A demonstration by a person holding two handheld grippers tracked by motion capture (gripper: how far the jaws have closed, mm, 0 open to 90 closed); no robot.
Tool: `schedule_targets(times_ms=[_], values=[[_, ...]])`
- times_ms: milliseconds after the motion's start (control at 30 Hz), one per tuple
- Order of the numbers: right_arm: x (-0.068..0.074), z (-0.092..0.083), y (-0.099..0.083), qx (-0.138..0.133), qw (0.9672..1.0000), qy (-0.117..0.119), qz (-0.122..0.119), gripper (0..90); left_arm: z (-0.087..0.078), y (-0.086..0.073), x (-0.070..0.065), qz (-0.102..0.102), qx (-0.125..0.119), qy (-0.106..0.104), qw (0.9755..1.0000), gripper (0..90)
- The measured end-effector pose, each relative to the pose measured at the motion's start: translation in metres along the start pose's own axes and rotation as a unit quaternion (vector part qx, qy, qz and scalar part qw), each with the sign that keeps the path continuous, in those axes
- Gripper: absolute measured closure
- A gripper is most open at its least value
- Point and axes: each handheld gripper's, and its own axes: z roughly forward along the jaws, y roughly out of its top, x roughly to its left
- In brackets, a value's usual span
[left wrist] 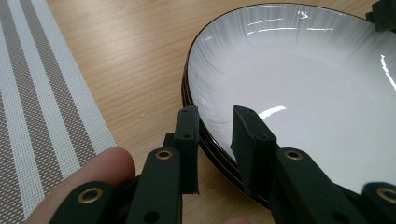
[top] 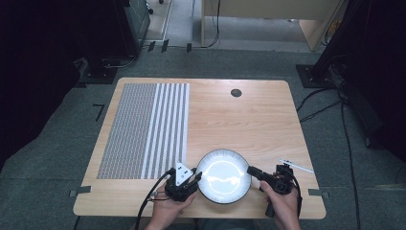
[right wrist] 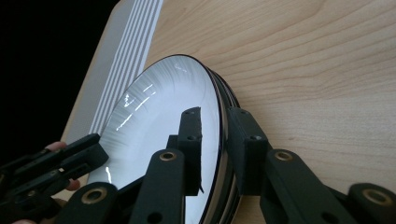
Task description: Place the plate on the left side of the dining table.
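Note:
A white plate (top: 223, 175) with a dark rim lies near the table's front edge, on top of other plates whose rims show under it (left wrist: 205, 140). My left gripper (top: 197, 177) is at its left side. In the left gripper view this gripper (left wrist: 215, 116) straddles the rim, one jaw outside and one over the white inside, shut on it. My right gripper (top: 250, 170) is at the plate's right side. In the right gripper view it (right wrist: 215, 114) also straddles the rim of the plate (right wrist: 163, 107), with a sliver of white between the inner jaw and the rim.
A grey and white striped placemat (top: 143, 129) covers the left part of the wooden table (top: 249, 120). A thin white pen-like object (top: 296, 166) lies right of my right hand. A dark round hole (top: 236, 93) sits near the far edge.

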Motion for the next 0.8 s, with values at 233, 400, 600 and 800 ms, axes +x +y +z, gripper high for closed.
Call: schedule_targets(times_ms=[233, 400, 600, 800], values=[[0.0, 0.002, -0.001, -0.003, 0.9999, 0.0, 0.013, 74.0, 0.002, -0.002, -0.003, 0.001, -0.008, 0.013, 0.9999, 72.6], [0.009, 0.008, -0.006, -0.002, 0.9999, -0.011, -0.01, 72.8, 0.004, -0.004, -0.006, 0.003, -0.008, 0.022, 0.9997, 73.1], [0.009, 0.011, -0.008, -0.009, 0.9998, -0.016, -0.001, 74.4, 0.004, -0.004, -0.007, 0.003, -0.01, 0.028, 0.9995, 73.0], [0.009, 0.012, -0.009, -0.014, 0.9995, -0.029, 0.003, 82.1, 0.005, -0.005, -0.007, 0.004, -0.011, 0.029, 0.9995, 72.7]])
